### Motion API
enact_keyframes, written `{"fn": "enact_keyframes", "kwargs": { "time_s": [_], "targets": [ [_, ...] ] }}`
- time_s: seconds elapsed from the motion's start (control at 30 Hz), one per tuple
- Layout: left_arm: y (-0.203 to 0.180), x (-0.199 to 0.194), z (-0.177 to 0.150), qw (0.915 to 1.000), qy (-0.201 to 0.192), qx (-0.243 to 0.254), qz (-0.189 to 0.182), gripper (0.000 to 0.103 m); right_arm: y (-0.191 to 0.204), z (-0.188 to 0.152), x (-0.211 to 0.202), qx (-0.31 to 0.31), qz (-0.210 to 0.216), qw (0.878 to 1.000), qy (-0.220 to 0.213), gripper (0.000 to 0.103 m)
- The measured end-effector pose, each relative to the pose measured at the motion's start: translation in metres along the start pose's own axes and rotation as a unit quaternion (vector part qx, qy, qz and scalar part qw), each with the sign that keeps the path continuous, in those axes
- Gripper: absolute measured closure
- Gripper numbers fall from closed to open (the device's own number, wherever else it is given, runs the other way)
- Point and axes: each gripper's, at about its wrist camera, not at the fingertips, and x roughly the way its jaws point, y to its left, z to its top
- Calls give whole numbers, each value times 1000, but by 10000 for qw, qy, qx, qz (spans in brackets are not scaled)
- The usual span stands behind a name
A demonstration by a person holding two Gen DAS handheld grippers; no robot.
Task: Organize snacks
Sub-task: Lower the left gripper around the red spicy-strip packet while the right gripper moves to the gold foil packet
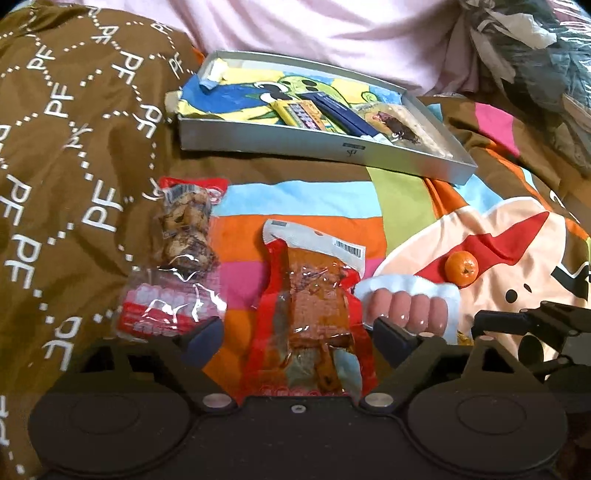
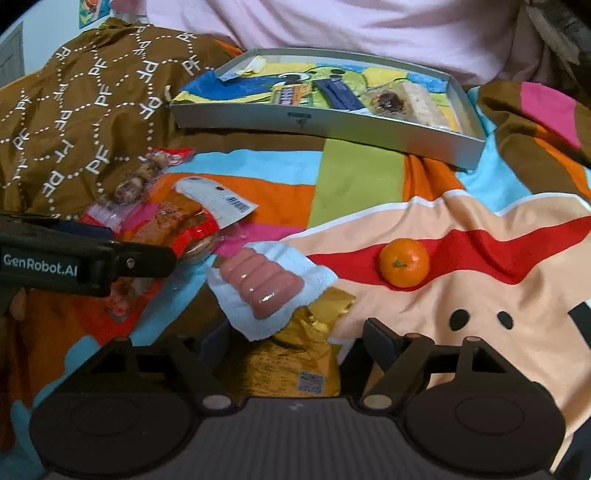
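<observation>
My left gripper [image 1: 295, 339] stands open over a red pack of brown tofu-like pieces [image 1: 314, 306], and its pads are clear of the pack's sides. Left of that lies a clear pack of brown lumps [image 1: 184, 236]. To the right are a pack of pink sausages [image 1: 406, 306] and a mandarin [image 1: 461, 268]. My right gripper [image 2: 299, 339] is open around a gold packet [image 2: 295, 362] without pressing it. The sausage pack [image 2: 266, 288] overlaps the gold packet's top. A grey shallow box [image 1: 314, 147] at the back holds yellow, blue and clear packs.
Everything lies on a colourful quilt [image 2: 354, 181] on a bed. Brown patterned bedding [image 1: 74, 147] rises at the left and pink bedding [image 1: 332, 33] behind the box [image 2: 332, 125]. A heap of crumpled bags [image 1: 535, 48] sits at the back right. The mandarin [image 2: 404, 263] lies alone.
</observation>
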Motion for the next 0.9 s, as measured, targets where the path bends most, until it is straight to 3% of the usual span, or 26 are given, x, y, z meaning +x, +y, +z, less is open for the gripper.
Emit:
{"fn": "enact_keyframes", "kwargs": {
  "time_s": [0.17,0.27,0.47,0.6,0.77,0.9],
  "targets": [
    [-7,9,-2,9997,47,225,-28,31,1,0,3,24,29,10000,77,23],
    [-14,11,-3,9990,-1,442,51,32,4,0,4,-16,90,9999,102,26],
    [-22,11,-8,9972,-63,727,152,36,5,-1,4,27,270,9995,157,44],
    [-27,7,-11,9955,-147,897,271,34,3,-1,2,59,308,9994,178,48],
    [-30,4,-11,9939,-221,980,446,27,3,-3,-3,1,320,9994,167,46],
    [-32,5,-10,9931,-224,1059,440,27,3,-3,-2,-51,322,9993,174,45]
  ]
}}
